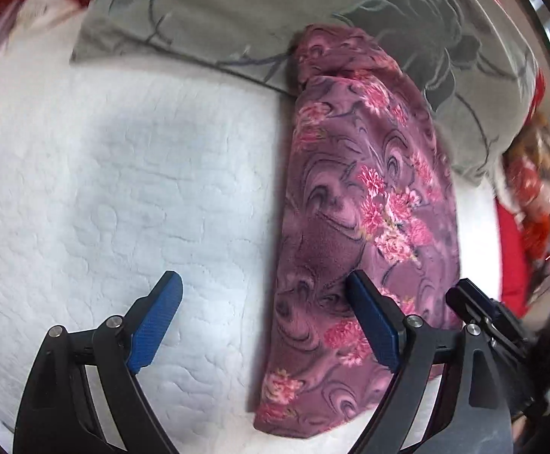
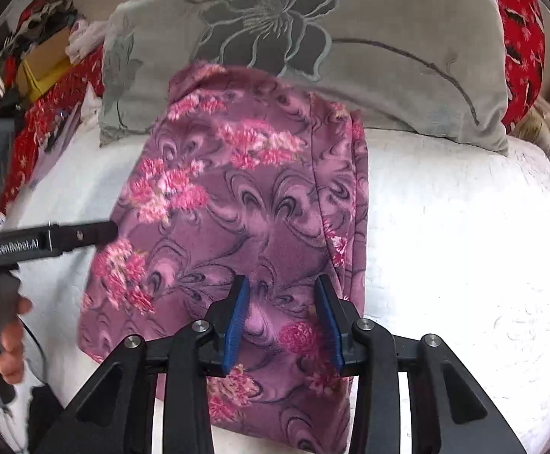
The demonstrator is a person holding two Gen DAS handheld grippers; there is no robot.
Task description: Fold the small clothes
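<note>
A purple fleece garment with pink flowers [image 1: 365, 204] lies folded in a long strip on the white quilted bed; it also shows in the right wrist view [image 2: 244, 204]. My left gripper [image 1: 263, 287] is open wide and empty, straddling the garment's left edge, one blue pad on the quilt side, the other over the fabric. My right gripper [image 2: 280, 287] is open and empty, just above the garment's near end. The left gripper's finger [image 2: 85, 232] reaches in from the left at the garment's edge.
A grey pillow with a dark flower print [image 2: 350, 38] lies behind the garment, whose far end rests against it. Red patterned fabric [image 2: 521, 30] and clutter [image 2: 44, 64] sit at the bed's sides. White quilt [image 1: 123, 189] spreads to the left.
</note>
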